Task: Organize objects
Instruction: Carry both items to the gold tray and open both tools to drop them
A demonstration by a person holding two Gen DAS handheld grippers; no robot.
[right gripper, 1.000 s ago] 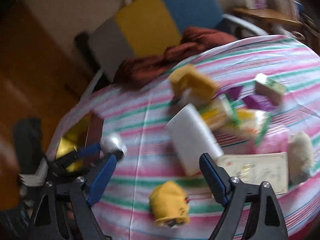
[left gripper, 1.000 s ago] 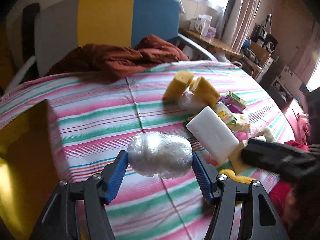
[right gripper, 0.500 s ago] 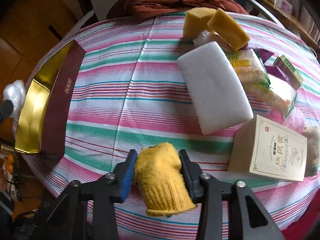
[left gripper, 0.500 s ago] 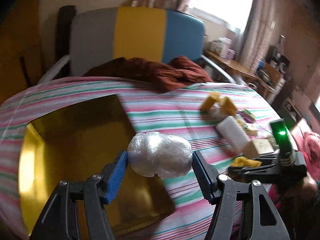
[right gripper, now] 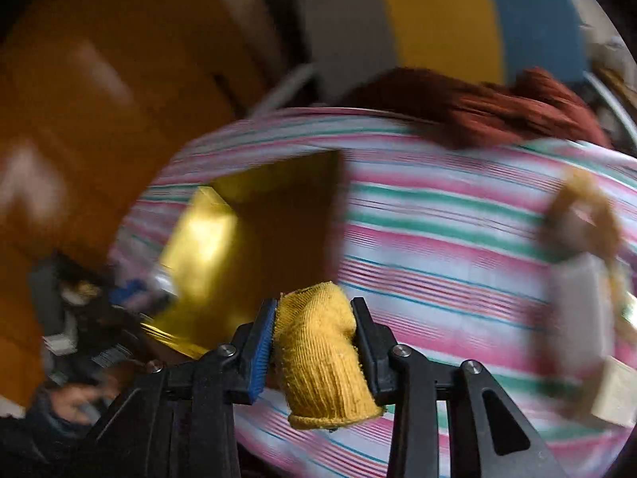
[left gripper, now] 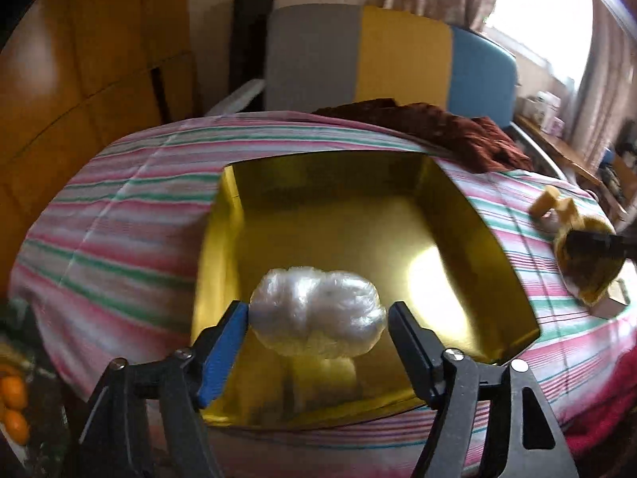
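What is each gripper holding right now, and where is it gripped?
Left gripper: a plastic-wrapped bundle, pinched at its two ends. Right gripper: a yellow knit glove, squeezed across its upper part.

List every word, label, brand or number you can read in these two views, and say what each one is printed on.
None can be read.
The gold box shows bare foil inside, with no print.
The plastic-wrapped bundle and the yellow knitted glove carry no lettering.
The small carton at the right edge is too blurred to read.
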